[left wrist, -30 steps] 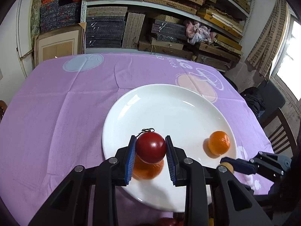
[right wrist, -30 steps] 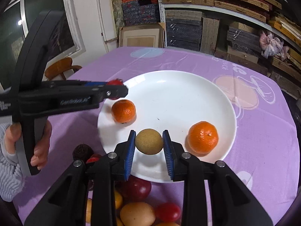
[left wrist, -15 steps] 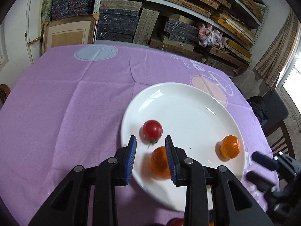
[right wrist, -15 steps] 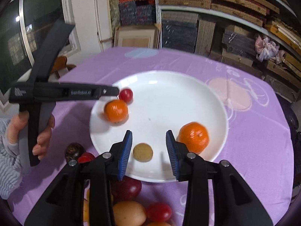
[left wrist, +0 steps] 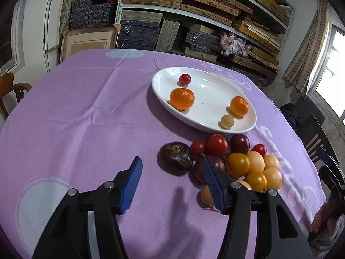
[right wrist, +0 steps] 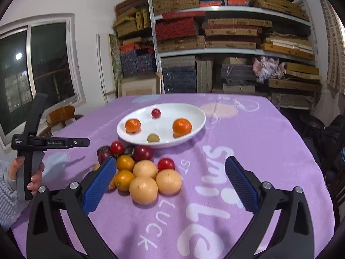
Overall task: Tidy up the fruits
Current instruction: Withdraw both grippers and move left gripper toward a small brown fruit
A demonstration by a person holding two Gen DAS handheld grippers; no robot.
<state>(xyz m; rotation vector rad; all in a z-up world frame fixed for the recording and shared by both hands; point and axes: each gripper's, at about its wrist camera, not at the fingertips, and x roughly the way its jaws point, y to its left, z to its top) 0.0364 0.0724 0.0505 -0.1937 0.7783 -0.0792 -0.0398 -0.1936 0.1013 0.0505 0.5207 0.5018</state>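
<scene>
A white plate point(left wrist: 159, 90) holds a small red tomato point(left wrist: 185, 79), two oranges point(left wrist: 182, 98) point(left wrist: 239, 106) and a small tan fruit point(left wrist: 227, 121). In front of it on the cloth lies a pile: a dark brown fruit point(left wrist: 176, 158), red tomatoes point(left wrist: 217, 144) and yellow-orange fruits point(left wrist: 255, 168). My left gripper point(left wrist: 172, 161) hovers by the pile with its jaws opening. The dark fruit shows in the gap, untouched by the pads. My right gripper point(right wrist: 170, 161) is opening very wide over the yellow fruits point(right wrist: 143, 188) and grips nothing. In the right wrist view the same plate point(right wrist: 166, 144) lies beyond the pile.
A purple tablecloth point(left wrist: 86, 118) covers the table. Shelves of stacked boxes point(right wrist: 215, 32) fill the back wall. Wooden chairs stand at the left point(left wrist: 13, 88) and right point(left wrist: 314, 133) edges. A person's hand point(right wrist: 32, 172) holds the left gripper point(right wrist: 86, 142).
The left gripper released the red tomato and the right one the tan fruit onto the plate. Both then drew back to the pile, and their jaws spread wider.
</scene>
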